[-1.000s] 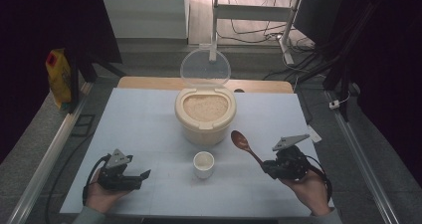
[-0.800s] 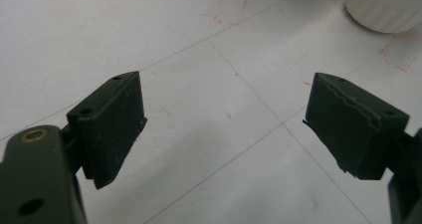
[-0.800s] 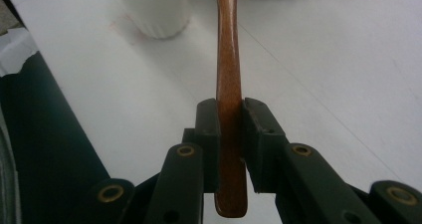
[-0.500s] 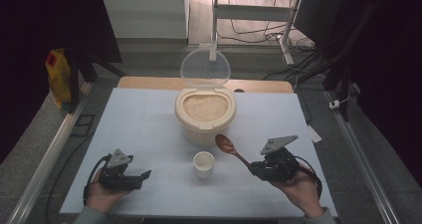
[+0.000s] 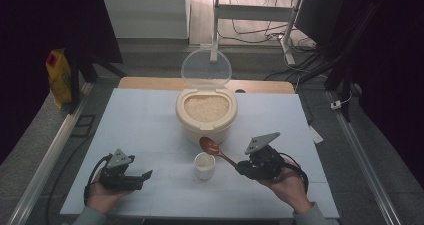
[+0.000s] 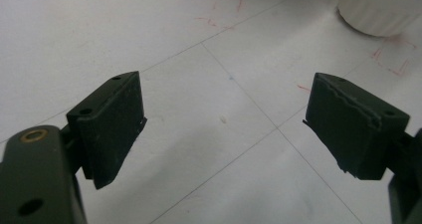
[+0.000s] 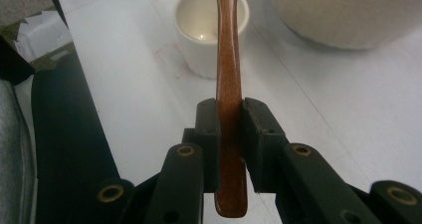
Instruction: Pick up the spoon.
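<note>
Wooden spoon [image 5: 216,150] | clamped in right hand-held gripper [image 5: 243,168], bowl above cup [image 5: 204,165] | left hand-held gripper [image 5: 144,178] wide

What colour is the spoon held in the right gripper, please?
The spoon is a glossy reddish-brown wood, clearest in the right gripper view, clamped by the right gripper.

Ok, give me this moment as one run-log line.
right gripper: shut on wooden spoon | spoon bowl: above small cup | left gripper: open, empty | rice container: lid up
</note>
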`<state>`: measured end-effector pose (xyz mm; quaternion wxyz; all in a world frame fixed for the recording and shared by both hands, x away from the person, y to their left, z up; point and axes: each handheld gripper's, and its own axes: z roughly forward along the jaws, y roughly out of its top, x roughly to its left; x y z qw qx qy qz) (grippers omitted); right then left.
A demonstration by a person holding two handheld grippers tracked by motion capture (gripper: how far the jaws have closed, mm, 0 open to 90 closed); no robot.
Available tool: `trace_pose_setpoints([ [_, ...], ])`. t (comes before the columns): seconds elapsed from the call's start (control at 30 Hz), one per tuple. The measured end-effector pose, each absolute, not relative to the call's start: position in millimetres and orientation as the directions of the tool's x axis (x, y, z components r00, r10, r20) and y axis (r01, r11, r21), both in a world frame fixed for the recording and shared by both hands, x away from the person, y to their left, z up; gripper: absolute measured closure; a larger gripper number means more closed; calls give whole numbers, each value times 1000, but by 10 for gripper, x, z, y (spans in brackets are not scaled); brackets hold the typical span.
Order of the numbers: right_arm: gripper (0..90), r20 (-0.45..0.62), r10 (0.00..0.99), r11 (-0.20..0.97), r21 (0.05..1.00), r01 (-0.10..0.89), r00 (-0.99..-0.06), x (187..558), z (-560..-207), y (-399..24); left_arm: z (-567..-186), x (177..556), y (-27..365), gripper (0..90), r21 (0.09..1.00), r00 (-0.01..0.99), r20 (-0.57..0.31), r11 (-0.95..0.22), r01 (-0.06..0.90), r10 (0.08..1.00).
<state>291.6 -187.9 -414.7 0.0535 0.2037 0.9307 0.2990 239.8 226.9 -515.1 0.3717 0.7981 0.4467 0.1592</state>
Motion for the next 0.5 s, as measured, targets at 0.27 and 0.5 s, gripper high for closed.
trace_pose_setpoints([
  [0.27, 778, 16, 350, 770, 565, 297, -937, 2959, -4201, -1669, -5114, 2394, 2264, 165, 745, 570, -76, -333, 577, 818],
  [0.5, 778, 12, 317, 788, 553, 270, -948, 2976, -4244, -1567, -5019, 2376, 2240, 168, 761, 596, -70, -344, 551, 800],
])
